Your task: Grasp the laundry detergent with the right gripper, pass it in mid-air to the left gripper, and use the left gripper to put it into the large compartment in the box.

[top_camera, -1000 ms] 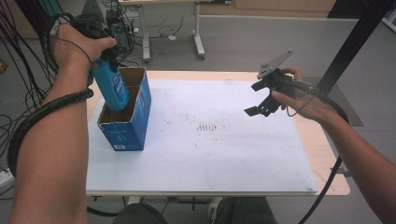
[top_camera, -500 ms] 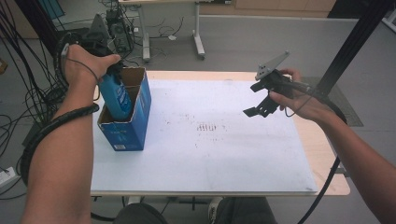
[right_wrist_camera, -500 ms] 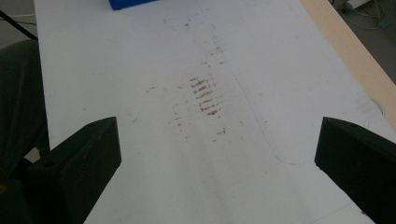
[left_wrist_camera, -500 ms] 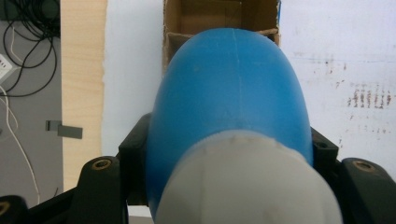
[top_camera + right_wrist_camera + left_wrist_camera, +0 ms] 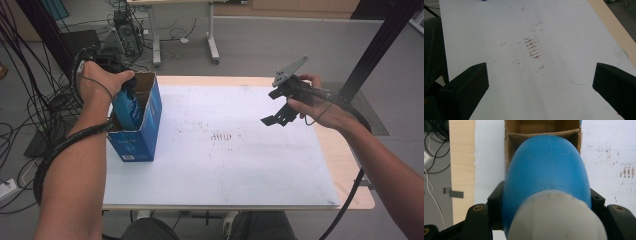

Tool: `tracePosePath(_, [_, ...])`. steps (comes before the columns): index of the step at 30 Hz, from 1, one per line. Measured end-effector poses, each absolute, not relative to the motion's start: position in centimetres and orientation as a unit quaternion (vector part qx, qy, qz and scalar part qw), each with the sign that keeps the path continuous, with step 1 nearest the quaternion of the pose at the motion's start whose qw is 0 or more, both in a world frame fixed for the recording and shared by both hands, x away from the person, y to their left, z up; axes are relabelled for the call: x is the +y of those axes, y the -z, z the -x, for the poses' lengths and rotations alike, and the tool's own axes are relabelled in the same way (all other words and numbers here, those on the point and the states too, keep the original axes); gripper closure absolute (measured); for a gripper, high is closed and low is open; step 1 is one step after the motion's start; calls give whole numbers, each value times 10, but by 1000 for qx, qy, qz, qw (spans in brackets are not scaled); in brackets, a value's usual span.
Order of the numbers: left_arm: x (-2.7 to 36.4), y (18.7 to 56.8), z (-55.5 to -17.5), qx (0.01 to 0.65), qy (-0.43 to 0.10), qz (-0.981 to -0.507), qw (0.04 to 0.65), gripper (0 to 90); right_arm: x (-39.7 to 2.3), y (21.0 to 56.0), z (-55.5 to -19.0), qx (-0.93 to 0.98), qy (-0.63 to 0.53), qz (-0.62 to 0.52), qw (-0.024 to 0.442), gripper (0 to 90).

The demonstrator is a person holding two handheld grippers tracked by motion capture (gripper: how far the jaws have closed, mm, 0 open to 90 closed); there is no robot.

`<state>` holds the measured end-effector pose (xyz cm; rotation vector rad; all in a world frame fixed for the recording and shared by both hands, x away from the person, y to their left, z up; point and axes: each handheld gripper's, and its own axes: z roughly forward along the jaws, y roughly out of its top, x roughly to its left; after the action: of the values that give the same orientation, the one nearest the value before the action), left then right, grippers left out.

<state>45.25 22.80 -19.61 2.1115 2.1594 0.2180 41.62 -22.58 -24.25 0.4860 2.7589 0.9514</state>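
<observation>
with blue bottle (image 5: 128,107) sunk deeper into cardboard box (image 5: 145,132), clenched in left gripper (image 5: 121,86); right gripper (image 5: 280,111) released, idle; letting go presumably next.

My blue bottle (image 5: 131,107) is filling the open box (image 5: 142,137) at the frame's left; the white sheet (image 5: 225,165) across centre and right is lying clear for passing.
</observation>
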Motion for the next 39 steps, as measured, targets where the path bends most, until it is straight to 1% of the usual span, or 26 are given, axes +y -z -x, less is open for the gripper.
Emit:
tracePosePath(17, [222,240,-457,704,-65,-706,46,376,-233,246,-418,929,-315,-172,93,4])
tracePosePath(26, [225,253,-456,701,-71,-709,41,376,-235,245,-417,929,-312,-171,101,4])
tracePosePath(39, [227,269,-455,694,-68,-715,40,376,-239,244,-419,930,-304,-176,105,4])
